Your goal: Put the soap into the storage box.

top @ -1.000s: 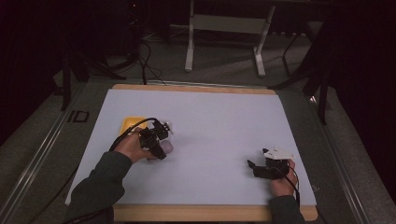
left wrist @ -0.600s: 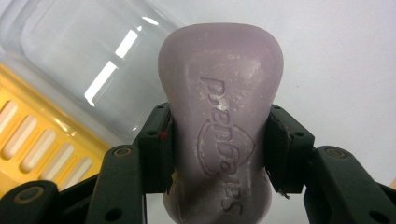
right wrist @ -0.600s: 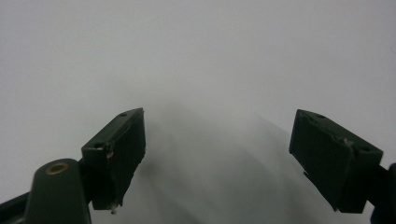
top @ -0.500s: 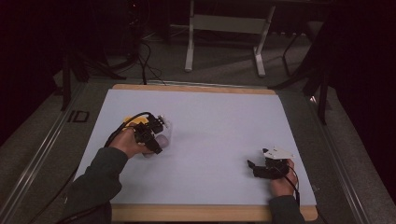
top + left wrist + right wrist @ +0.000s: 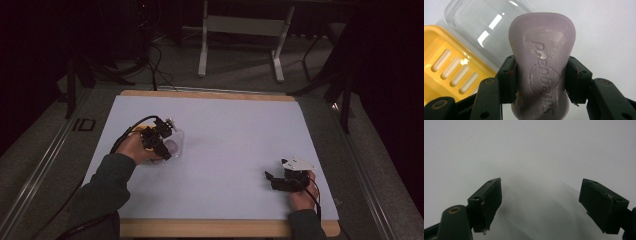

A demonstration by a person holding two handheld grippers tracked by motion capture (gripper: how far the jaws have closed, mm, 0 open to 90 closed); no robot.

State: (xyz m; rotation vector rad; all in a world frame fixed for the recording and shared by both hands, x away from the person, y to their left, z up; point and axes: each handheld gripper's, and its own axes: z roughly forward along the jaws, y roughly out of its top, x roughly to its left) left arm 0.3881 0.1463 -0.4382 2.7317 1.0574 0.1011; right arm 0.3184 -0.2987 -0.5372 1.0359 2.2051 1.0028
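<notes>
A pale purple bar of soap [image 5: 542, 67] with embossed lettering is clamped between the two black jaws of my left gripper [image 5: 541, 80], which is shut on its narrow waist. Behind it lies a yellow soap dish [image 5: 451, 67] with slots and a clear plastic lid [image 5: 486, 22]. From above, my left gripper [image 5: 162, 145] holds the soap [image 5: 171, 147] beside the yellow dish [image 5: 137, 131] at the sheet's left. My right gripper [image 5: 274, 181] rests near the front right, jaws wide apart with nothing between them [image 5: 540, 205].
A large white sheet [image 5: 235, 135] covers a wooden board [image 5: 210, 94] on the table. Beyond the table stand the legs of a white stand [image 5: 240, 45] on a dark floor, with cables at the back left.
My left hand shifted slightly up and left, then back toward the right, keeping the soap near the dish. The right gripper stayed where it was.
</notes>
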